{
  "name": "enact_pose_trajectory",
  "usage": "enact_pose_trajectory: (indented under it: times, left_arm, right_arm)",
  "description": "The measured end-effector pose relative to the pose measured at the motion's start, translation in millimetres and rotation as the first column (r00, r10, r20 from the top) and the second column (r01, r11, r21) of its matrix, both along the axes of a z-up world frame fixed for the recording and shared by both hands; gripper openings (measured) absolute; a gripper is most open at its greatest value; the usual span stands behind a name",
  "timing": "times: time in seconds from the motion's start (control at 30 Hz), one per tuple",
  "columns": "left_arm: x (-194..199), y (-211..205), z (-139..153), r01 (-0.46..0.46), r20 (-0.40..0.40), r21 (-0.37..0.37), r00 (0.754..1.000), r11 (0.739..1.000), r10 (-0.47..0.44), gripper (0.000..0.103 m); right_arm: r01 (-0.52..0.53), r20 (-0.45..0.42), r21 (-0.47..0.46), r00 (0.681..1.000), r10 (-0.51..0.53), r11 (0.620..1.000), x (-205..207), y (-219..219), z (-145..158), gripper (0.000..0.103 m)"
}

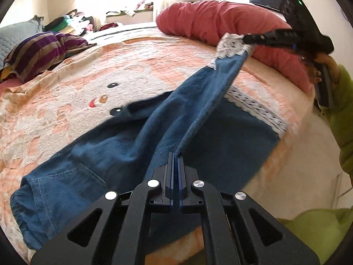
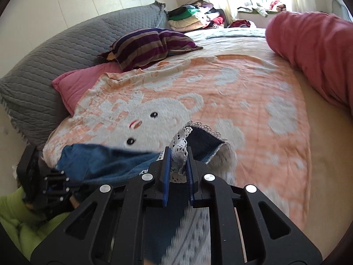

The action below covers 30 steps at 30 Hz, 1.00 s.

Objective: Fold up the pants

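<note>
Pants of blue denim with white lace cuffs lie spread on the bed, over an orange blanket patterned with a white bear face. One leg is lifted off the blanket and stretched taut between the two grippers, while the other leg lies flat beneath it with its lace cuff toward the bed's edge. The waist end rests crumpled near the lower left of the left wrist view.

The left gripper has its fingers clenched on the denim edge of the raised leg, partway along it. The right gripper grasps the lace cuff of that same leg, the lace bunched between its blue-padded fingers; it holds the cuff above the blanket.

A long red bolster lies along the far side of the bed. A striped purple pillow, a pink cushion and a grey quilted pillow sit at the head. Green sleeves cover the person's arms.
</note>
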<state>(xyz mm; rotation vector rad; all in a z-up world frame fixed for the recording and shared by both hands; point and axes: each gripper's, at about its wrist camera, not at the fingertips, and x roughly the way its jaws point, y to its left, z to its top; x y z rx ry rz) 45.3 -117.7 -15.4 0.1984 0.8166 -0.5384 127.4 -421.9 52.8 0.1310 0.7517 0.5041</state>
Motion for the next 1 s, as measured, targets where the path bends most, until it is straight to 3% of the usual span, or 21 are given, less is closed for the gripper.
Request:
enact_pose_trajectory:
  times: [0.33,0.53,0.77,1.0]
  left_arm:
    - [-21.2,-9.7,-13.7,0.073,-0.05,0.016,0.996,0.997,-0.072,0.002]
    - [-23.4,-16.3,-28.1,0.099,-0.09,0.04,0.991,0.994,-0.095,0.002]
    - [-26.2,-17.2,-28.2,0.105,-0.064,0.085,0.993,0.991,-0.1,0.002]
    - [-24.0,-12.6,-38.6,0.106,-0.114,0.081,0.989,0.991,-0.097,0.004]
  right_arm:
    - [0.029,-0.121,-0.043,0.992,-0.034,0.999,-68.8,-23.2,-45.4,0.008]
    - [0.067,-0.22,-0.001,0.973,-0.066,0.998,-86.8,-35.8,-80.1,0.008]
    - [0.058,-0.242,0.005,0.969,-0.055,0.998,-97.8,-39.1,-87.6,0.008]
    - [0.041,-0.243,-0.068,0.968,-0.057,0.997,-103.0,-38.0,-90.7,0.016]
